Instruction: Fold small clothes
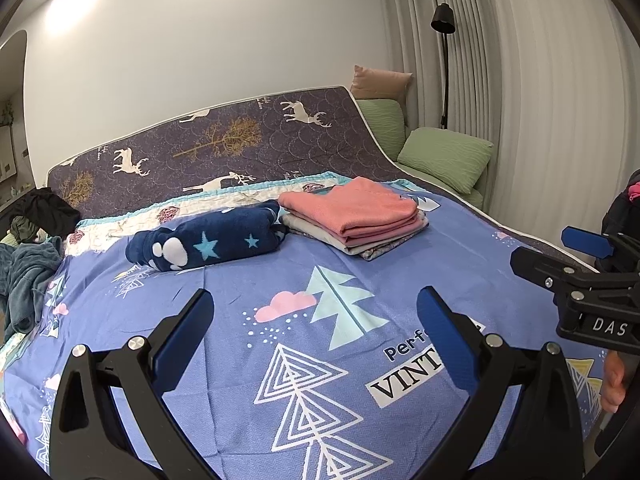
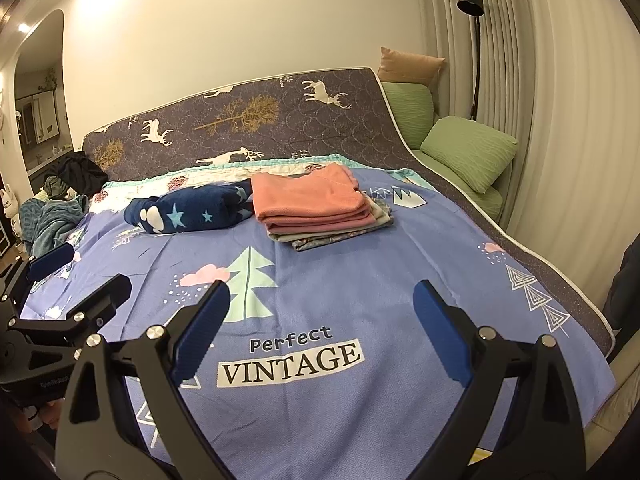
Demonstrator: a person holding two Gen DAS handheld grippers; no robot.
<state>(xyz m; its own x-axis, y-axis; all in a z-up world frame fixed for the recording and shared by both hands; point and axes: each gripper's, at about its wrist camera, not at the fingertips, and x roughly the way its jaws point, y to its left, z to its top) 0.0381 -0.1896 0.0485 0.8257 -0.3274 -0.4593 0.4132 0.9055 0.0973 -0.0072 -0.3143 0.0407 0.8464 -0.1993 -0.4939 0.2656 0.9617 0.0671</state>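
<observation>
A stack of folded clothes with a pink piece on top (image 1: pixel 356 210) (image 2: pixel 310 202) lies toward the far side of the bed. Left of it lies a rolled navy fleece with stars (image 1: pixel 208 242) (image 2: pixel 192 208). My left gripper (image 1: pixel 316 320) is open and empty, above the blue bed cover near the front. My right gripper (image 2: pixel 322 308) is open and empty, above the "Perfect VINTAGE" print (image 2: pixel 290 358). The right gripper also shows at the right edge of the left wrist view (image 1: pixel 576 256); the left gripper shows at the left edge of the right wrist view (image 2: pixel 76 276).
The blue printed cover (image 1: pixel 248 280) (image 2: pixel 360 272) spreads over the bed. A loose pile of teal and dark clothes (image 1: pixel 28 264) (image 2: pixel 56 216) sits at the left edge. Green pillows (image 1: pixel 444 158) (image 2: pixel 468 152), a floor lamp (image 1: pixel 444 20) and curtains stand at the right.
</observation>
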